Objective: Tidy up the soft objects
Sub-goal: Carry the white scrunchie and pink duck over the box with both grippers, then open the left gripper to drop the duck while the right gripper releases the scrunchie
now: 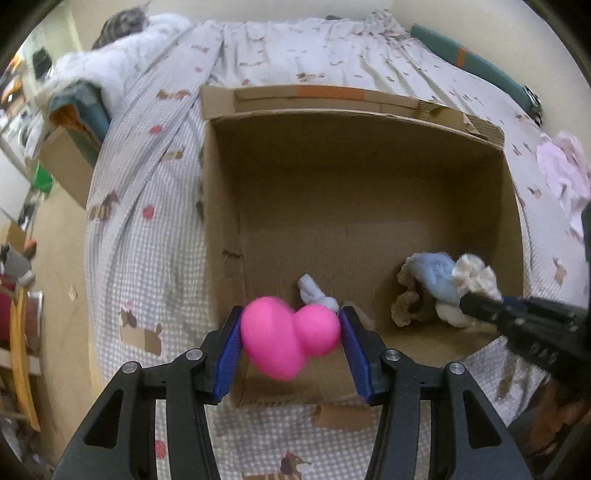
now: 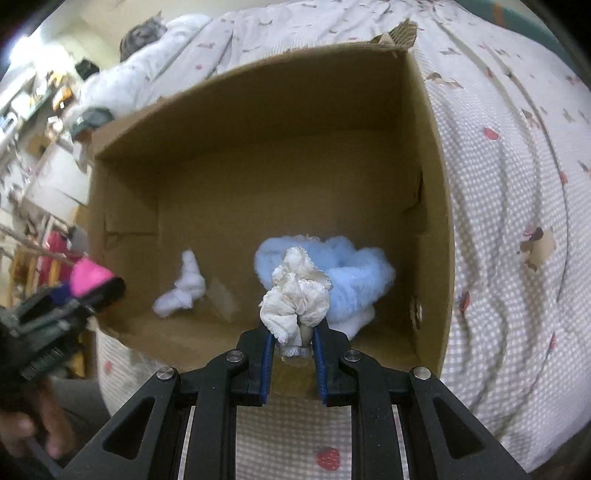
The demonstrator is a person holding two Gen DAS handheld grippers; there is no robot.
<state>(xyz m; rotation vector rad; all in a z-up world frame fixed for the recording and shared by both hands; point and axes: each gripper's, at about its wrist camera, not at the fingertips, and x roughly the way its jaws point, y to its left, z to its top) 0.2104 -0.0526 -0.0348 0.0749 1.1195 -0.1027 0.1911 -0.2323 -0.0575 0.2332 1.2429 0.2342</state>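
My left gripper (image 1: 290, 323) is shut on a bright pink heart-shaped soft toy (image 1: 288, 338), held over the near edge of an open cardboard box (image 1: 354, 118). My right gripper (image 2: 294, 338) is shut on a bunched cream lace cloth (image 2: 297, 295), also above the box's near edge (image 2: 258, 74). Inside the box lie a fluffy light blue cloth (image 2: 351, 273) and a small white knotted cloth (image 2: 183, 288). In the left wrist view the right gripper (image 1: 467, 304) enters from the right with the cream cloth (image 1: 474, 277) beside the blue cloth (image 1: 436, 275) and the white cloth (image 1: 314, 293).
The box sits on a bed with a checked, dog-print cover (image 1: 147, 240). A pale pink cloth (image 1: 565, 173) lies on the bed at right. A grey cat (image 1: 122, 26) rests on a white fluffy blanket (image 1: 107, 70) at the far left. Cluttered floor (image 1: 55, 295) lies left of the bed.
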